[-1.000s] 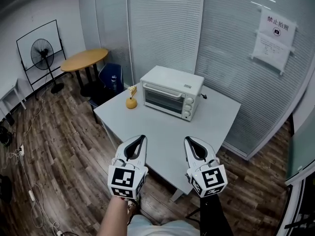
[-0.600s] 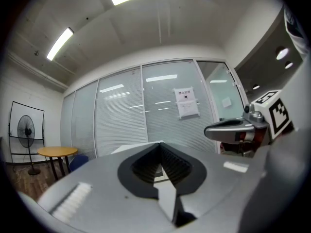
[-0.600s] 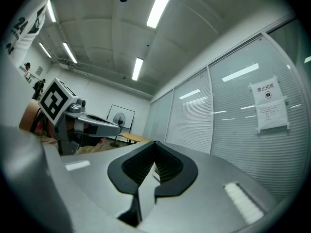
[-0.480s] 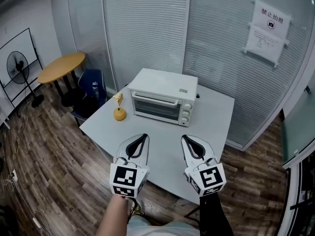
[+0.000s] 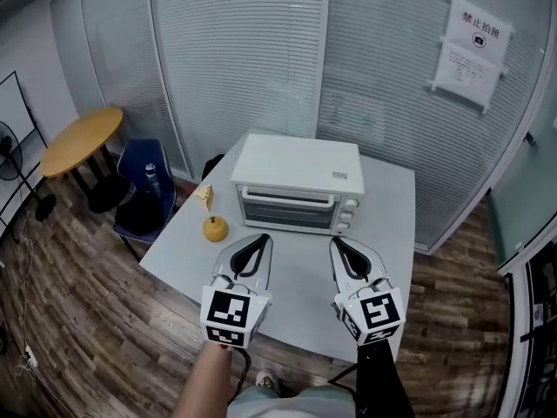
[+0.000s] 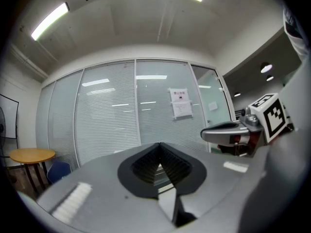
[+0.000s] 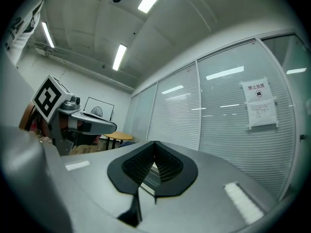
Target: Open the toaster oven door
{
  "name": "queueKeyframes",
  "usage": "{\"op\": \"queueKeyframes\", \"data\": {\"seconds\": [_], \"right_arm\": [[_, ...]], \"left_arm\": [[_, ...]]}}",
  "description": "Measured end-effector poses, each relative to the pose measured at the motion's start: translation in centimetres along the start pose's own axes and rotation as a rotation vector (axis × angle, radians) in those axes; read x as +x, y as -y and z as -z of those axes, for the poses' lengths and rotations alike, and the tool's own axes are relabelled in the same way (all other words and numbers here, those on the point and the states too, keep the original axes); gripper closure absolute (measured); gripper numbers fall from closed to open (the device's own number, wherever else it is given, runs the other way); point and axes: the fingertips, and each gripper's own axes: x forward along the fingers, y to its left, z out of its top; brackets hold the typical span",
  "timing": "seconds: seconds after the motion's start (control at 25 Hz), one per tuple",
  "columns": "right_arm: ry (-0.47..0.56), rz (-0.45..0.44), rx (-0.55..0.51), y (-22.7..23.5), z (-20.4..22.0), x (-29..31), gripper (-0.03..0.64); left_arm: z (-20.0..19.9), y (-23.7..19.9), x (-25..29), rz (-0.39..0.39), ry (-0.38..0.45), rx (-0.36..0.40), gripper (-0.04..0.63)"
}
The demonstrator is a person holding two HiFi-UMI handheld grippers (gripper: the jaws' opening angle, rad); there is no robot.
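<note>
A white toaster oven (image 5: 298, 184) stands on the grey table (image 5: 387, 198), its glass door closed and facing me, with knobs on the right side of its front. Both grippers hover over the table's near part, short of the oven's front and apart from it. My left gripper (image 5: 260, 239) is shut with nothing in it, below the door's left part. My right gripper (image 5: 336, 243) is also shut and empty, below the knobs. In the left gripper view the left gripper (image 6: 159, 145) has its jaws meeting at a point, and in the right gripper view the right gripper (image 7: 154, 142) does too.
A yellow fruit-like object (image 5: 215, 228) and a small item (image 5: 205, 197) sit on the table left of the oven. A blue chair (image 5: 130, 203) and a round wooden table (image 5: 81, 140) stand at the left. Blinded glass walls with a paper notice (image 5: 474, 35) close off the back.
The view has swung round so the oven's front now faces me squarely and sits nearer. Both grippers have come forward over the table toward the oven, still shut.
</note>
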Motion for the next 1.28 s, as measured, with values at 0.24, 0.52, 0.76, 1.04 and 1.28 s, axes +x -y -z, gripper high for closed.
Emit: {"op": "queueKeyframes", "data": {"seconds": [0.24, 0.52, 0.76, 1.04, 1.28], "right_arm": [[-0.014, 0.053, -0.010, -1.6, 0.3, 3.1, 0.614], [-0.043, 0.100, -0.024, -2.3, 1.0, 4.8, 0.612], [-0.089, 0.121, -0.037, -2.4, 2.6, 5.3, 0.612], [-0.141, 0.153, -0.056, -2.2, 4.1, 5.8, 0.611], [-0.158, 0.157, -0.069, -0.8, 4.9, 7.4, 0.611]], "left_arm": [[1.1, -3.2, 1.0, 0.057, 0.004, -0.006, 0.538], [2.3, -5.3, 2.1, 0.090, 0.007, -0.038, 0.538], [3.8, -5.4, 3.0, 0.105, -0.010, -0.049, 0.538], [5.5, -5.8, 3.8, 0.117, -0.036, -0.069, 0.538], [6.9, -6.7, 5.5, 0.103, -0.067, -0.096, 0.538]]}}
